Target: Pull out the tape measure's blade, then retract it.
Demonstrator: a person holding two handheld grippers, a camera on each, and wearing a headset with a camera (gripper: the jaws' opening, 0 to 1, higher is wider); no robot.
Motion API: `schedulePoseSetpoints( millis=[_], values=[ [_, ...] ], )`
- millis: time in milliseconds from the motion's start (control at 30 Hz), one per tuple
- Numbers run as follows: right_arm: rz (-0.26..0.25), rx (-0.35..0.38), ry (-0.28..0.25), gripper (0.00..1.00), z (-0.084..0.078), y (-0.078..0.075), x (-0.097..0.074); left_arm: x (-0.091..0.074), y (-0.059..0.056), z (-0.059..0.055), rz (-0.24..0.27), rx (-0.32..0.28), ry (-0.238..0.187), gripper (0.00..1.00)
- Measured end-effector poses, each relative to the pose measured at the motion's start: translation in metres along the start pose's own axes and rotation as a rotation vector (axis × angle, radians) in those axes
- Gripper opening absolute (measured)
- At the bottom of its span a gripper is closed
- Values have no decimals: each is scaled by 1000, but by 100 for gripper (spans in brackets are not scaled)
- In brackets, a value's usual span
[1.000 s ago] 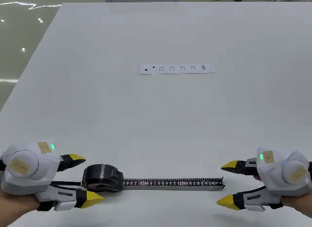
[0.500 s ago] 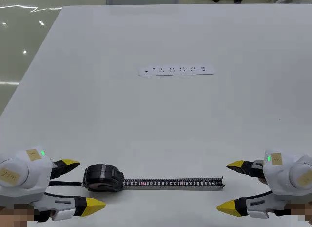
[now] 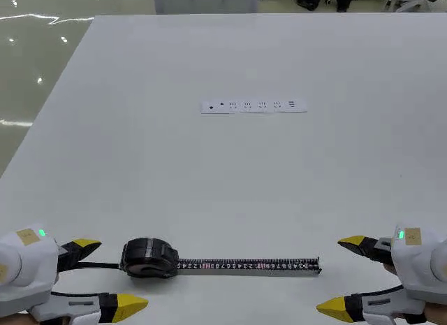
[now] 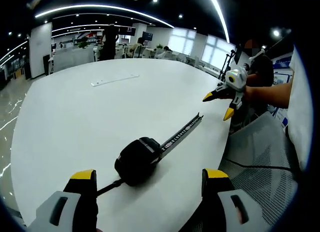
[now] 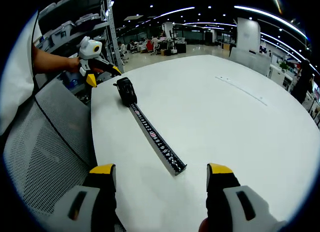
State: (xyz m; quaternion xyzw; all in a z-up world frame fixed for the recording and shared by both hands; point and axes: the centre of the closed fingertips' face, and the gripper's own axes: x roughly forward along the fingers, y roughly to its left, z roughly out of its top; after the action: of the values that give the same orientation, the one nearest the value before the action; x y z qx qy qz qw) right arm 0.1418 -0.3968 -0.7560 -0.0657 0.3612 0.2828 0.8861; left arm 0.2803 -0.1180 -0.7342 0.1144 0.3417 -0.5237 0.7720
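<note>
Black tape case [image 3: 147,257] lies on the white table [image 3: 244,178] near its front edge, with the blade [image 3: 248,265] drawn out flat to the right. Its hook end lies just short of the right gripper [image 3: 340,275]. That gripper's jaws stand wide apart and hold nothing, the blade tip clear of both. The left gripper [image 3: 110,275] is likewise spread wide and empty — the case sits just ahead of its yellow tips, untouched. A white power strip [image 3: 253,105] lies well apart, farther back.
</note>
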Motion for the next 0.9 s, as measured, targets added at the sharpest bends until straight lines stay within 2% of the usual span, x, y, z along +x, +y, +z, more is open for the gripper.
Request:
schedulePoseSetpoints(
  millis=[167,233,633,900],
  values=[
    [-10,12,-8,76,2,2,-5,-8,4,2,32,-26,-28,84],
    [-14,17,-11,77,2,2,-8,-10,5,1,38,-54,-35,85],
    [-65,75,-29,83,-1,3,-21,-22,6,-6,77,-108,-59,88],
    [-100,104,-47,86,-2,6,-31,-31,6,-11,98,-155,-91,91]
  ],
)
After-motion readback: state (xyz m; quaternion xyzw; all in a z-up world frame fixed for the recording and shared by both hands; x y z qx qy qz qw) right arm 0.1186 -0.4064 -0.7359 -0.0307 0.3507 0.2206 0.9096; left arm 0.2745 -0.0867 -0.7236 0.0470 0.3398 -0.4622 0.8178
